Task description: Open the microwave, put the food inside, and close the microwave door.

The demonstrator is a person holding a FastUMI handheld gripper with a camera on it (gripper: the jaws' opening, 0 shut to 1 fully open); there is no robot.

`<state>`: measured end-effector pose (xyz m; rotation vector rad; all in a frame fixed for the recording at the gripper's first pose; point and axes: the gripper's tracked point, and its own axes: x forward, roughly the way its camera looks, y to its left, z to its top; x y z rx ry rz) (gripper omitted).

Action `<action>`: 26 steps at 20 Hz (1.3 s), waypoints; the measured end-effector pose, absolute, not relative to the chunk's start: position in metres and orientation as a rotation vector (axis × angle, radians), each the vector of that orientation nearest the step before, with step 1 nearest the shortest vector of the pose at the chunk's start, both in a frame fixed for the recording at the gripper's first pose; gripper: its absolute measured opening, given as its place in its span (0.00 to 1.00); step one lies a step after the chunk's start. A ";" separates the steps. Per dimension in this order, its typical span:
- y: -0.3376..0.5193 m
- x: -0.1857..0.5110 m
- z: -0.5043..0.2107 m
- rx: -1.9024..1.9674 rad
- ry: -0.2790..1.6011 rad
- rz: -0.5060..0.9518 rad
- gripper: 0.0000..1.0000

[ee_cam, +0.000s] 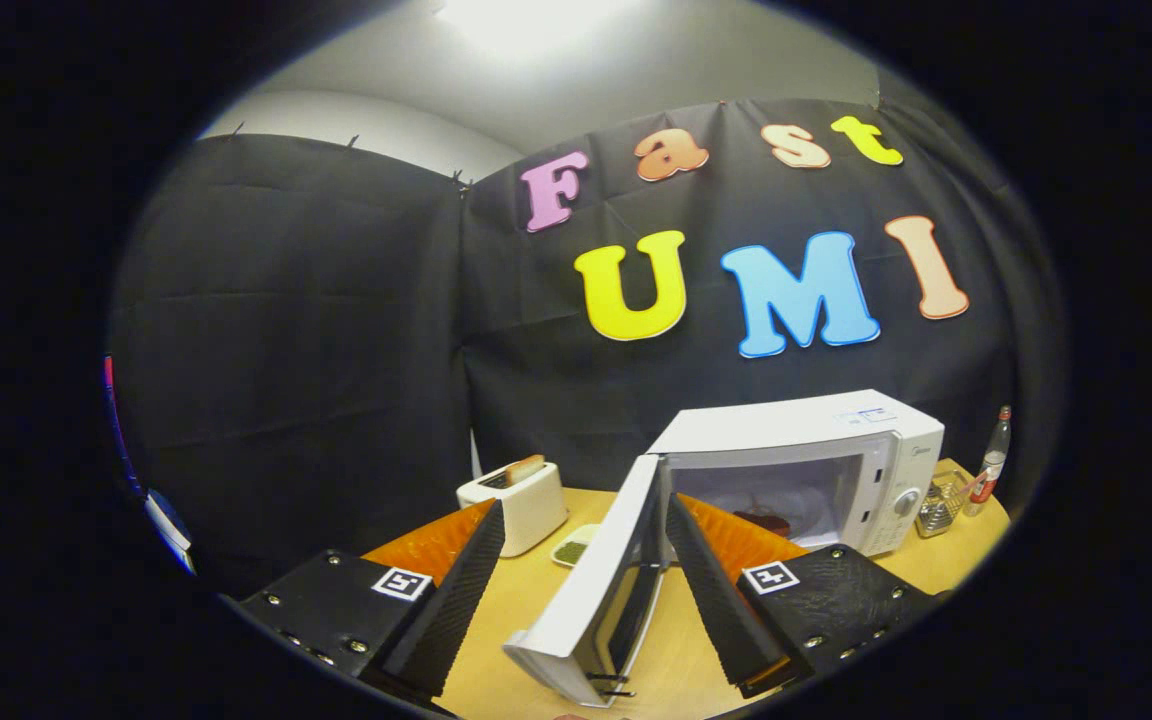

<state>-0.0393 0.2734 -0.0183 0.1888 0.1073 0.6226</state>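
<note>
A white microwave (816, 440) stands on the wooden table (526, 600), its door (596, 590) swung wide open toward me. Inside the lit cavity lies a dark reddish food item (766, 521). My gripper (584, 505) is open, its fingers spread wide. The open door stands edge-on between them, closer to the right finger (711, 580) than to the left finger (456, 590). I cannot tell whether the right finger touches the door. Nothing is clamped between the fingers.
A white toaster (521, 500) with a slice of bread in its slot stands left of the microwave. A small dish (573, 549) with something green lies in front of the toaster. Right of the microwave stand a glass container (939, 503) and a bottle (991, 458).
</note>
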 end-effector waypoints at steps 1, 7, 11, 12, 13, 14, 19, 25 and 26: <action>0.284 -0.050 -0.018 0.192 0.116 0.653 0.97; 0.341 -0.114 -0.026 0.192 0.156 0.820 0.97; 0.372 -0.150 -0.057 0.145 0.209 0.915 0.92; 0.374 -0.153 -0.067 0.133 0.231 0.921 0.78; 0.375 -0.155 -0.078 0.119 0.257 0.928 0.63; 0.375 -0.156 -0.089 0.107 0.284 0.929 0.49; 0.373 -0.155 -0.124 0.035 0.370 0.946 0.32; 0.354 -0.131 -0.145 0.009 0.410 0.880 0.32; 0.350 -0.127 -0.150 0.010 0.428 0.865 0.32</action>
